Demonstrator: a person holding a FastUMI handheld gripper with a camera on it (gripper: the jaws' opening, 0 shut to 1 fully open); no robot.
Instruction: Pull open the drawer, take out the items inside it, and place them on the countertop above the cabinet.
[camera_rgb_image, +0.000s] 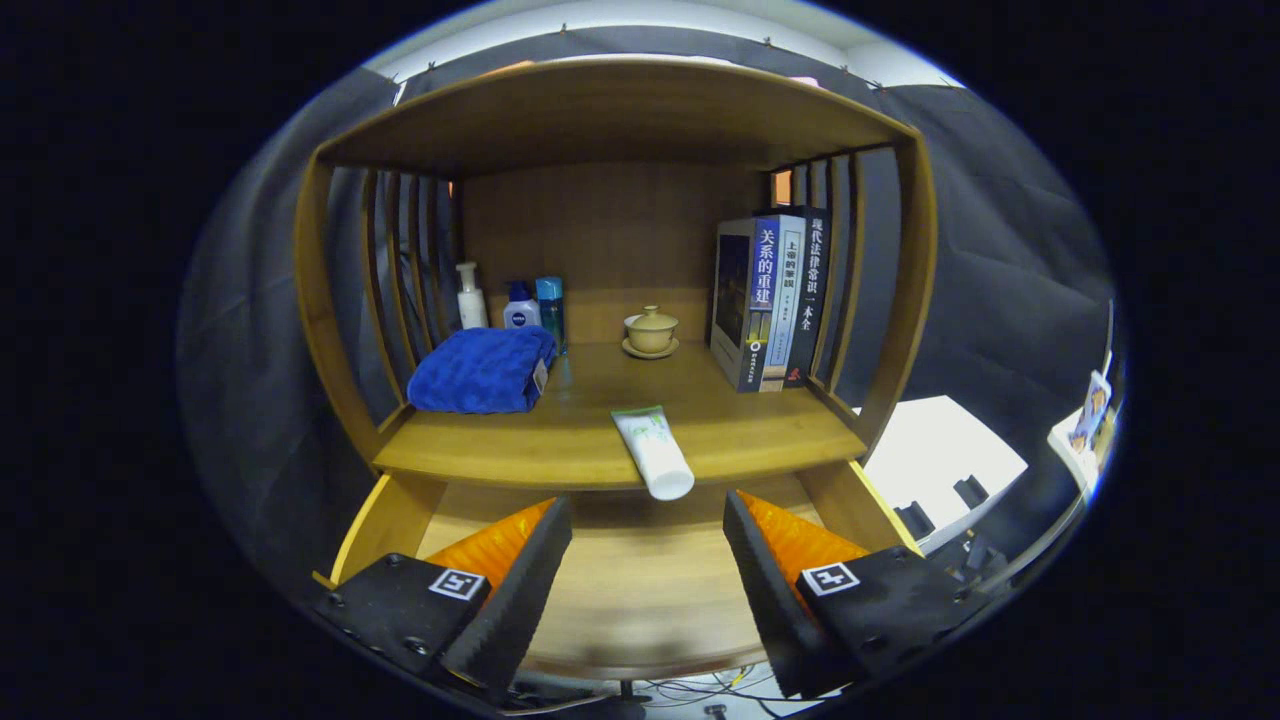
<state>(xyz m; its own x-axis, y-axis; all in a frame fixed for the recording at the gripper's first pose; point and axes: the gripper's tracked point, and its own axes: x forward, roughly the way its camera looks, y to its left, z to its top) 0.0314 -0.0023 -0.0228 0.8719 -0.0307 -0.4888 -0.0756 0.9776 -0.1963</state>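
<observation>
Holding the tongs spread wide and empty above the pulled-out drawer, I judged the job close to finished. The drawer's wooden floor between the fingers looked bare, so nothing seemed left to lift. A white tube lay on the counter just ahead of the tongs, its cap end poking over the front edge, probably set down near the lip for a short reach. A folded blue towel, a lidded tea bowl and upright books sat further back, well apart from the tube.

Black cloth wall, white table at right, cables on floor
</observation>
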